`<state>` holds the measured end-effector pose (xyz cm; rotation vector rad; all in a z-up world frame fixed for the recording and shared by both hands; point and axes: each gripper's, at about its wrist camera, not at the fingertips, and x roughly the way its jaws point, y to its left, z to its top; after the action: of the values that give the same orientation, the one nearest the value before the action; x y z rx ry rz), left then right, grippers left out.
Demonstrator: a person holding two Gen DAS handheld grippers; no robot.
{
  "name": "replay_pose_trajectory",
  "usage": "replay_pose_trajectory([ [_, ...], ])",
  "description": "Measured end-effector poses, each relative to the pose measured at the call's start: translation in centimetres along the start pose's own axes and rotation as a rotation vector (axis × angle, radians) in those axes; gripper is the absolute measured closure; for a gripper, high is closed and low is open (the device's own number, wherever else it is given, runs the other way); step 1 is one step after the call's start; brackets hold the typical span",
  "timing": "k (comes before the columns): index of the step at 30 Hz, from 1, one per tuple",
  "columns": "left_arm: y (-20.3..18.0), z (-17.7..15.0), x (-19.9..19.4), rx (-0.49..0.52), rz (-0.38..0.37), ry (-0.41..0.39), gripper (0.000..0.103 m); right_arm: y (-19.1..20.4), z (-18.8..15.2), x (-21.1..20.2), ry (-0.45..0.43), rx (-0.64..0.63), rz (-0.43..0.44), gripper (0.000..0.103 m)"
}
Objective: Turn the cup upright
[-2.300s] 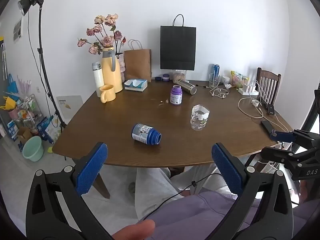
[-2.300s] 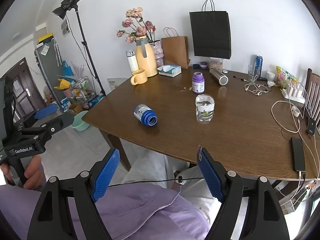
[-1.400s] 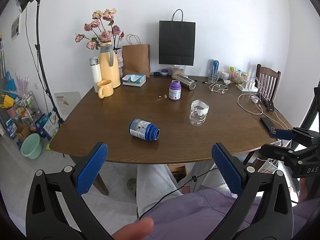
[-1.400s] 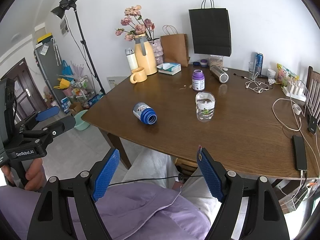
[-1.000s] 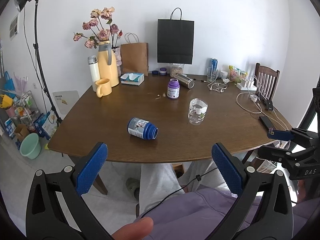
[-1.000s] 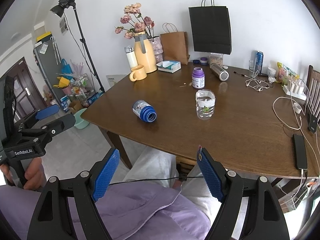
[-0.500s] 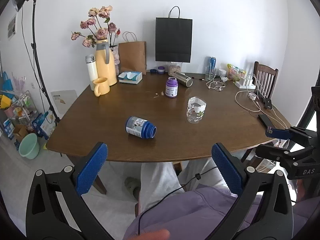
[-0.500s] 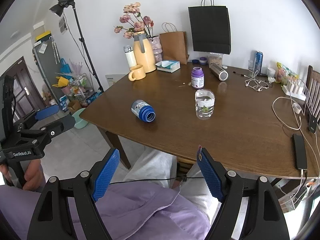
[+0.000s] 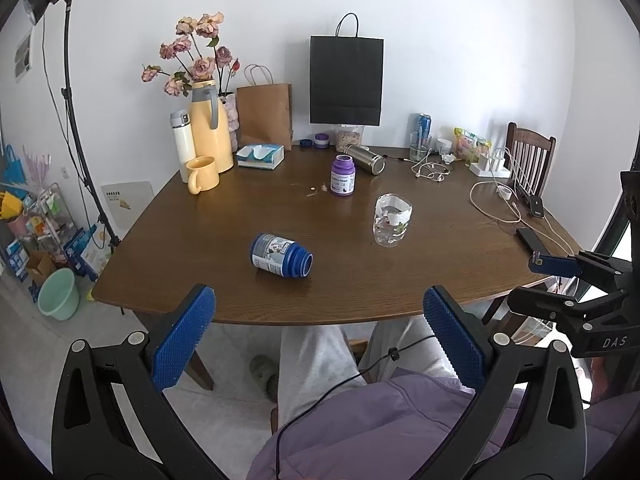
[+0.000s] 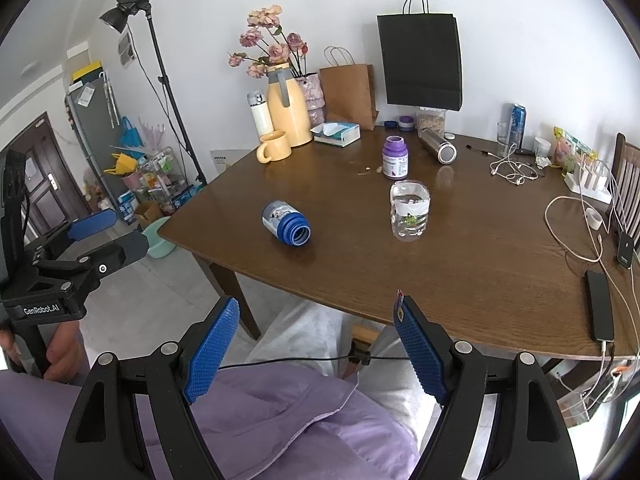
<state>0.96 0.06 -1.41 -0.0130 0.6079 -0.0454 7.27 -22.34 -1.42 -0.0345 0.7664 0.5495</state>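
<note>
A blue cup (image 9: pixel 281 255) (image 10: pixel 286 223) lies on its side on the brown table (image 9: pixel 224 280), its open mouth toward the near right. My left gripper (image 9: pixel 318 332) hangs open over the person's lap, short of the table's near edge, nothing between its blue pads. Likewise my right gripper (image 10: pixel 316 344) is open and empty, well back from the cup. Each gripper shows from the side in the other's view: the right gripper (image 9: pixel 560 276) at the far right, the left gripper (image 10: pixel 100 232) at the far left.
A clear glass jar (image 9: pixel 392 220) stands right of the cup, a purple bottle (image 9: pixel 343 176) behind. Yellow mug (image 9: pixel 203 174), yellow jug with flowers, tissue box, paper bags and a steel flask line the back. Cables, phone (image 10: pixel 599 306) and chair sit right. A light stand is left.
Both grippers have drawn back and up a little, so the table and cup look slightly farther and lower. A fingertip at the bottom edge of the left view is gone. The cup has not moved.
</note>
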Motion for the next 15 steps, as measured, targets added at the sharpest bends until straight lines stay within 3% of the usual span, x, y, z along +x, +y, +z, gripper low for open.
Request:
replay_pose_trajectory([
  [15, -0.54, -0.08, -0.07, 0.004, 0.005, 0.005, 0.0, 0.29, 0.07, 0.03, -0.007, -0.005, -0.006, 0.019],
])
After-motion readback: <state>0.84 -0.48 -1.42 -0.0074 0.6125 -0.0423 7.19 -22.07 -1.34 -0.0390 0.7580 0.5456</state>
